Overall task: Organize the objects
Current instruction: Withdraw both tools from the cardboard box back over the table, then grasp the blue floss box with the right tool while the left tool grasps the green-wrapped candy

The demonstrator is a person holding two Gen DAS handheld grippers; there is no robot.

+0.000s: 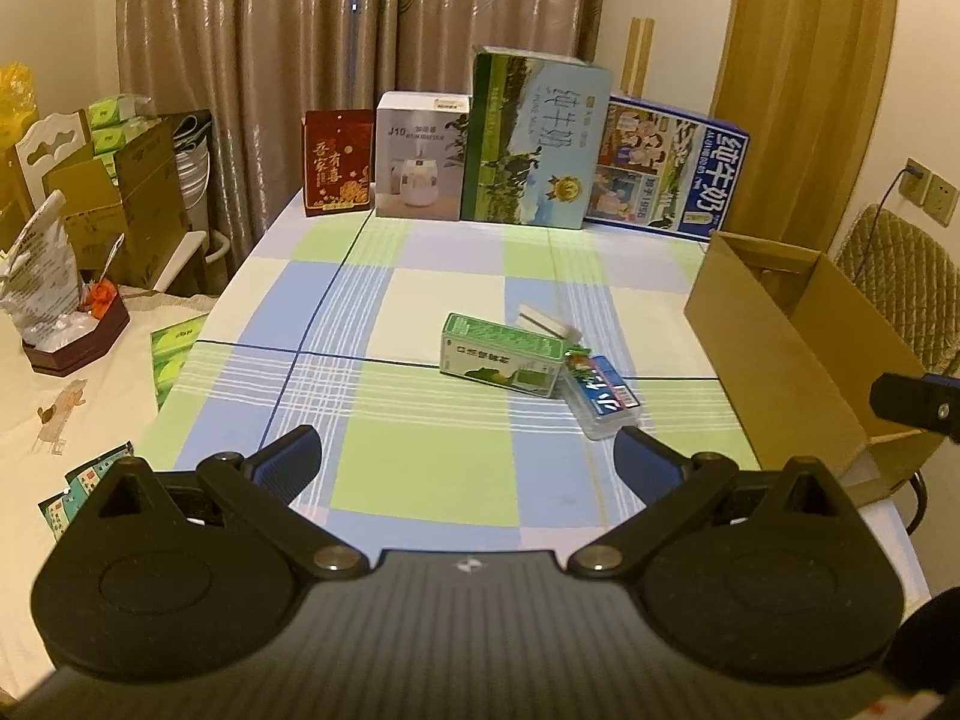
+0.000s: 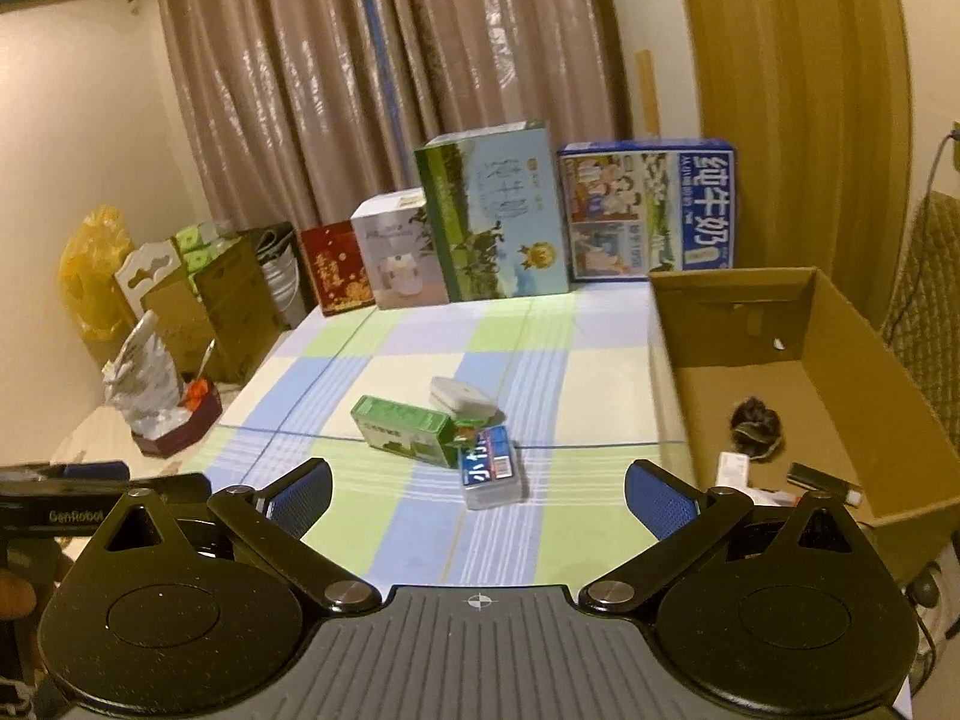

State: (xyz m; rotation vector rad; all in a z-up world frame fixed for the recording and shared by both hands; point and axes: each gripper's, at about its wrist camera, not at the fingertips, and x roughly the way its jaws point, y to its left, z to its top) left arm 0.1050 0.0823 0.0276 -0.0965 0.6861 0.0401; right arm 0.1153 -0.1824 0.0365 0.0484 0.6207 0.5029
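The green box (image 1: 503, 359), blue packet (image 1: 602, 399) and white case (image 1: 545, 322) lie bunched mid-bench (image 1: 420, 468), ahead of both grippers and apart from their fingers. The cardboard box (image 2: 798, 372) at the right hides some small contents. The left gripper (image 1: 468, 459) and right gripper (image 2: 477, 489) hover level, fingers wide.

The left gripper (image 1: 468, 462) is level, its blue-padded jaws spread wide with nothing between them. The right gripper (image 2: 478, 495) is posed likewise, jaws wide apart, gripping nothing, just right of the left.
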